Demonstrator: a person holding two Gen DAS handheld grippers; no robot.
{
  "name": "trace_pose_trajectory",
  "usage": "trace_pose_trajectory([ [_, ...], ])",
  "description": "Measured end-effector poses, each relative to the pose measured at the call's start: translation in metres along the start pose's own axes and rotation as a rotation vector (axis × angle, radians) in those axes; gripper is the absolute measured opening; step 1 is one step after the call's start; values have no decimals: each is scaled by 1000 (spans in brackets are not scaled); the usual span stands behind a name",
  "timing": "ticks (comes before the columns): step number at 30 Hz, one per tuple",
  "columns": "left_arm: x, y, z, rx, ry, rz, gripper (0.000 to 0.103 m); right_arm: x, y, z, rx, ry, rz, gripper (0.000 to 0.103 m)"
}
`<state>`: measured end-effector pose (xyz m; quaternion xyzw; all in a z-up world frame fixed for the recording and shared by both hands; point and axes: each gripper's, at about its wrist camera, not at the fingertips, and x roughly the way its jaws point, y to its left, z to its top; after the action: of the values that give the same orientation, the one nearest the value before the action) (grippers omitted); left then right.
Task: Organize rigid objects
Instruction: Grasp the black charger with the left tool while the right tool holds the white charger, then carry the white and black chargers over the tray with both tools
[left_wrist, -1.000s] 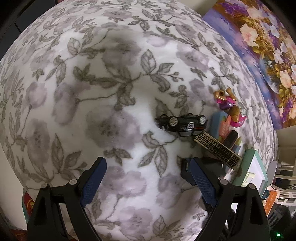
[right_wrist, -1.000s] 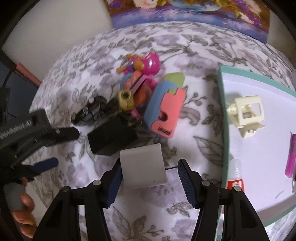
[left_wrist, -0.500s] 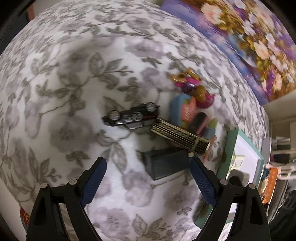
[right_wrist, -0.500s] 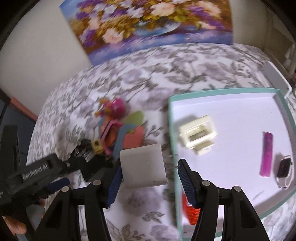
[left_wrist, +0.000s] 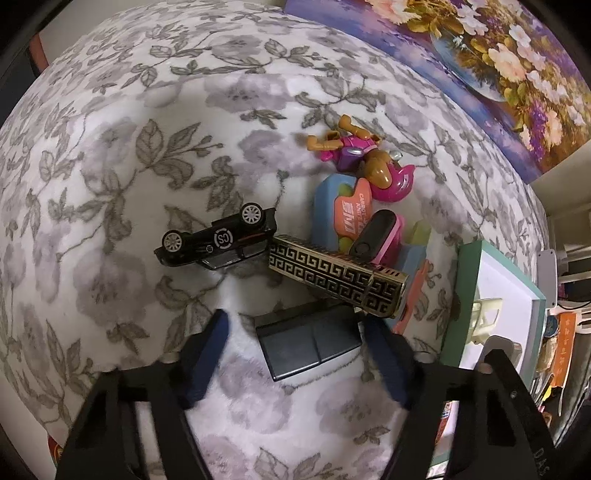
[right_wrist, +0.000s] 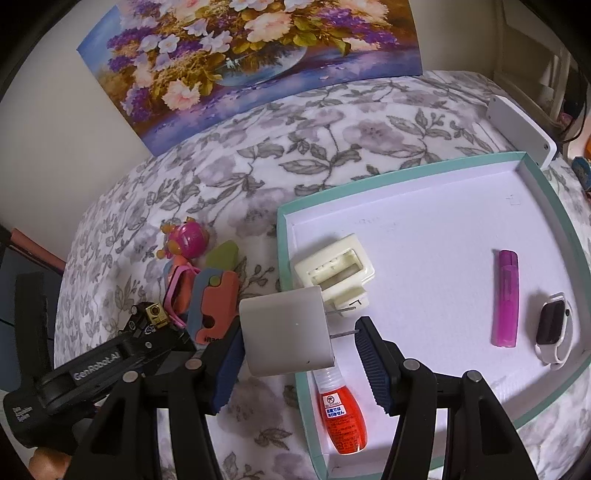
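Over the flowered cloth (left_wrist: 110, 184), left gripper (left_wrist: 295, 354) hovering with fingers spread around a dark box (left_wrist: 308, 341), right gripper (right_wrist: 299, 354) carrying a white charger (right_wrist: 284, 332), pinched, at the tray (right_wrist: 539, 177) edge.

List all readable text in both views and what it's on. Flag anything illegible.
"CS": round emblem on the black toy car.
"GenRobot.AI": body of the left gripper; small print beneath it is too blurred.
"CARROT": orange part of the blue and orange toy; the rest is unclear.
Orange bottle: a prohibition sign and Japanese lines, too small to read.
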<state>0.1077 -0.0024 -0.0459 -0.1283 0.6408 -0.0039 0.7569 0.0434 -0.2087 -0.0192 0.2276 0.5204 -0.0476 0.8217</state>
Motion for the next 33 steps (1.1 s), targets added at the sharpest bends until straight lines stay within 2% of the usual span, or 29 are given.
trace_pose_trajectory([
  [1,2,1,-1,0,2,-15,61,0,0,0,0,0,1,62],
  [7,2,-2,-3,16,5,7,60,0,-1,0,9,-1,3,62],
  [9,-8,9,-6,19,1,6,60,0,-2,0,14,-1,3,62],
  [17,-45,11,-2,44,-93,-30,60,-5,-9,3,49,-12,16,62],
  [24,-75,-17,-10,116,-195,-91,59,-9,-24,6,103,-26,21,62],
  [28,-78,-42,-20,179,-204,-112,59,-14,-40,9,129,-45,-2,62],
  [33,-73,-75,-35,254,-187,-135,59,-23,-71,12,167,-79,-75,62],
])
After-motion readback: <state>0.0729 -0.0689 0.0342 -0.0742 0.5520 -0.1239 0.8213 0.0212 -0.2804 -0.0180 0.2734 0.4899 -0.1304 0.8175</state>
